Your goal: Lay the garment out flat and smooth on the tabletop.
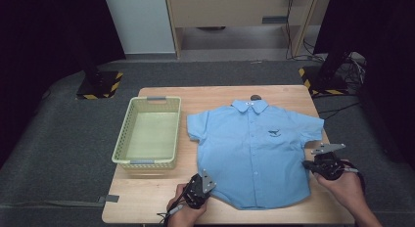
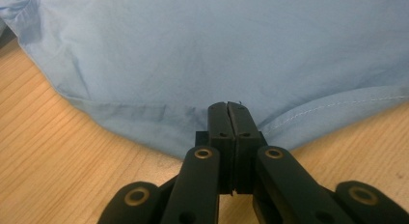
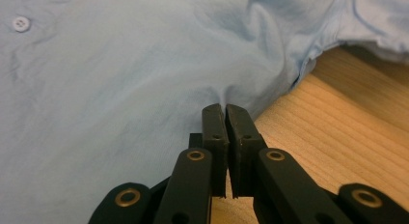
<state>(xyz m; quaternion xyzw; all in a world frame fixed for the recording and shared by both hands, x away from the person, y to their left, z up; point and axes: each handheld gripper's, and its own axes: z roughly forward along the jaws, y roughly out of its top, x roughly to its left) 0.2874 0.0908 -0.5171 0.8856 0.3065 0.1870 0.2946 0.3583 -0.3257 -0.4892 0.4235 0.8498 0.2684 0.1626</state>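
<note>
Blue is the colour of the little shirt (image 1: 254,151) that lies flat on the wooden table (image 1: 147,195). Its collar points to the far side and its front faces up. Small white buttons run down the middle, and a dark little picture sits on the chest.

Just to the left of the shirt stands a pale green basket (image 1: 147,134). The two are close but do not touch.

The left gripper (image 1: 205,183) is at the near left corner of the shirt, by the bottom hem. In the left gripper view its black jaws are squeezed tight together, and the blue hem (image 2: 333,108) bunches right at their tips, so they pinch the cloth there.

The right gripper (image 1: 307,164) is at the right side of the shirt, just below the short sleeve (image 1: 311,129). In the right gripper view its jaws are also pressed together, and the cloth (image 3: 231,89) pulls up into a little fold at the tips, so they pinch the side edge. Bare wood shows beside it.

A hand (image 1: 345,185) holds each gripper from the near edge of the table.
</note>
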